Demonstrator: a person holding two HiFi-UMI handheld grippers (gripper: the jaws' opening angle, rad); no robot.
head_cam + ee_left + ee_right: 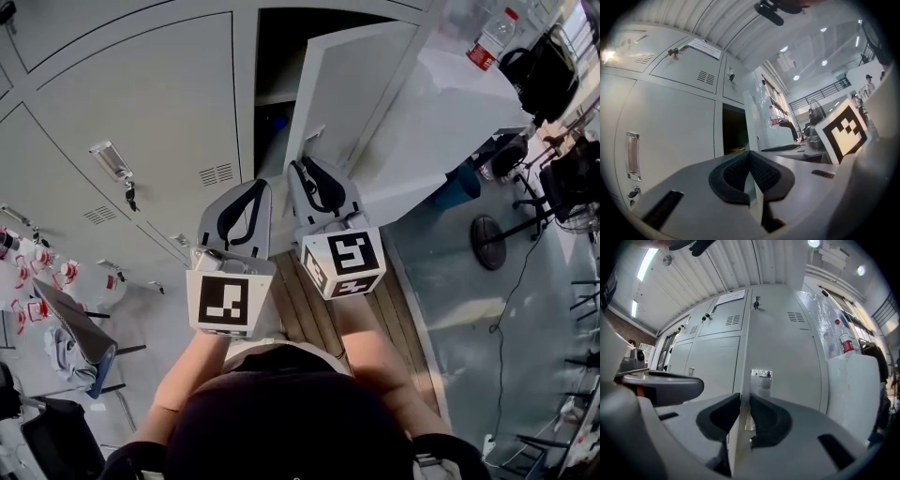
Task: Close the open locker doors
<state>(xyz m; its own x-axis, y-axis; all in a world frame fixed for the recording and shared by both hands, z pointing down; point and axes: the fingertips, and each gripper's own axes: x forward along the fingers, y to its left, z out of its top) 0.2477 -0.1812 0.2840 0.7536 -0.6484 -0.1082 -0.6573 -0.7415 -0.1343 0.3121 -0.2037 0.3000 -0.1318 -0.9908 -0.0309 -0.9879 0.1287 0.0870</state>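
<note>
A grey locker door [361, 89] stands swung open to the right of its dark compartment [279, 56]. My right gripper [307, 167] reaches up to the door's lower free edge. In the right gripper view the thin door edge [744, 376] runs straight between the two black pads, and my right gripper [745, 411] is shut on it. A small latch plate [761, 373] shows on the door face just past the pads. My left gripper [249, 187] hangs beside it in front of the closed doors, shut on nothing [750, 171]. The open compartment [733, 129] lies ahead of it.
Closed locker doors [141, 103] fill the left, one with keys in its lock [117, 164]. A white table with a bottle [487, 42] stands right of the open door. A floor fan [487, 239] and office chairs [553, 75] are at the right; a chair [80, 337] at the lower left.
</note>
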